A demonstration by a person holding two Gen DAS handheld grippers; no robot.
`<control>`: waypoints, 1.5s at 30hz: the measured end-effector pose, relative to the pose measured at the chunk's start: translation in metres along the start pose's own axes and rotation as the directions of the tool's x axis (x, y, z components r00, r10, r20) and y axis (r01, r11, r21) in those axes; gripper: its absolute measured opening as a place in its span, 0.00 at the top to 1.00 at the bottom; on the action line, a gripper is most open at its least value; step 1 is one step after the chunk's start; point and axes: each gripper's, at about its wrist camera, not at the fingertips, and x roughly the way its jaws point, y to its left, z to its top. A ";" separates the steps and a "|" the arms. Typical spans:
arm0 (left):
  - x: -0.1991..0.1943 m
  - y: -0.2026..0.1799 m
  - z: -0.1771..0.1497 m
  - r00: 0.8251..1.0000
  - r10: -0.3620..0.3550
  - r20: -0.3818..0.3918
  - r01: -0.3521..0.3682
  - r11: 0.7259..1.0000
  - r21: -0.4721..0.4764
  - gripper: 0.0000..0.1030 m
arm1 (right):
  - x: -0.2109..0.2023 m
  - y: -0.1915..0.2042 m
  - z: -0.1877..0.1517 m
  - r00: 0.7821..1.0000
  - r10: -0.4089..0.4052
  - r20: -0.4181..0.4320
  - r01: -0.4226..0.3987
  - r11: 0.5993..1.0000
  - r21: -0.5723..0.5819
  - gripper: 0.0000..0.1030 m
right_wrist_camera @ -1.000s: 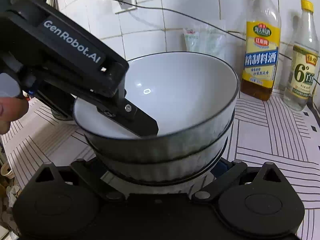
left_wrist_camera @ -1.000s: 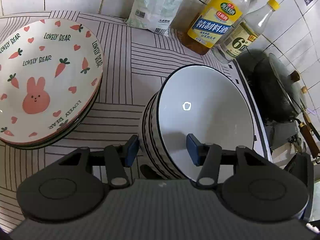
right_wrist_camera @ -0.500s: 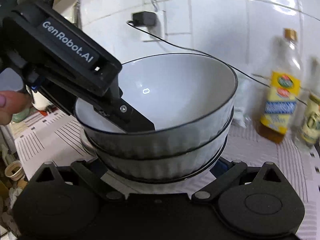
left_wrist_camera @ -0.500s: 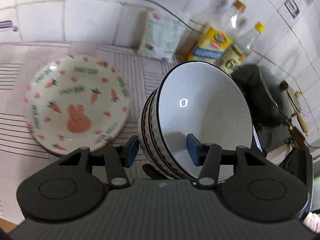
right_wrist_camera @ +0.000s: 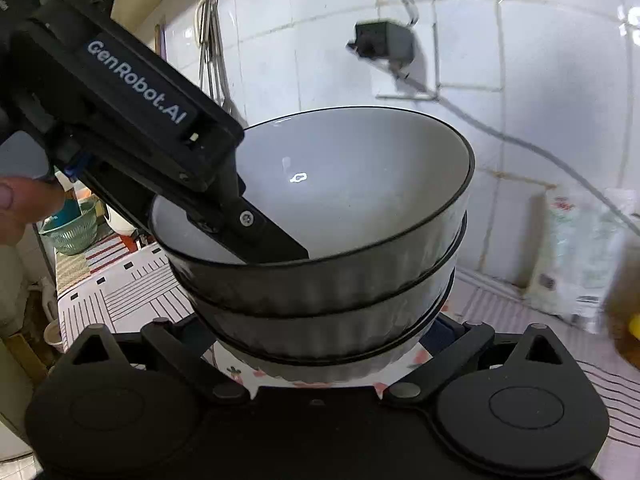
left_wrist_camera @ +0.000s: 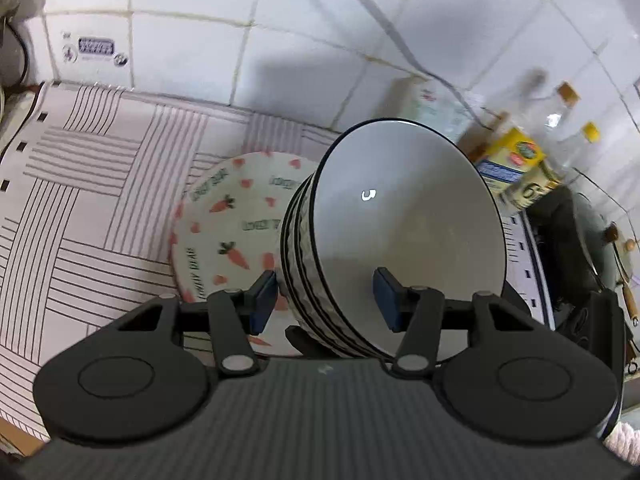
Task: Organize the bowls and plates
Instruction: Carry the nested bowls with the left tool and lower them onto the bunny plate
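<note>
Jaws straddle bowl stack point(left_wrist_camera: 404, 232) rim.

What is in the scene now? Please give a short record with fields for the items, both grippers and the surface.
held item: stack of bowls, white inside, dark rims, ribbed outside
left gripper: fingers across the stack's rim, one inside the top bowl
right gripper: fingers on both sides of the stack's base
beneath: carrot plates
surface: striped mat
</note>
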 end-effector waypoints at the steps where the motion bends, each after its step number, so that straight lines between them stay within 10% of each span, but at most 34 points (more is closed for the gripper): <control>1: 0.004 0.006 0.002 1.000 0.001 -0.007 -0.001 1.000 -0.007 0.50 | 0.011 -0.001 0.000 1.000 0.007 -0.007 -0.007 1.000 0.003 0.01; 30: 0.055 0.050 0.011 0.999 -0.002 -0.046 -0.001 0.998 -0.065 0.49 | 0.076 0.001 -0.011 0.990 -0.005 -0.138 0.001 1.000 -0.027 0.02; 45: 0.016 0.031 0.007 0.984 0.165 0.064 -0.162 0.986 -0.039 0.42 | 0.048 0.032 -0.005 0.974 -0.172 -0.148 0.161 0.984 -0.082 0.02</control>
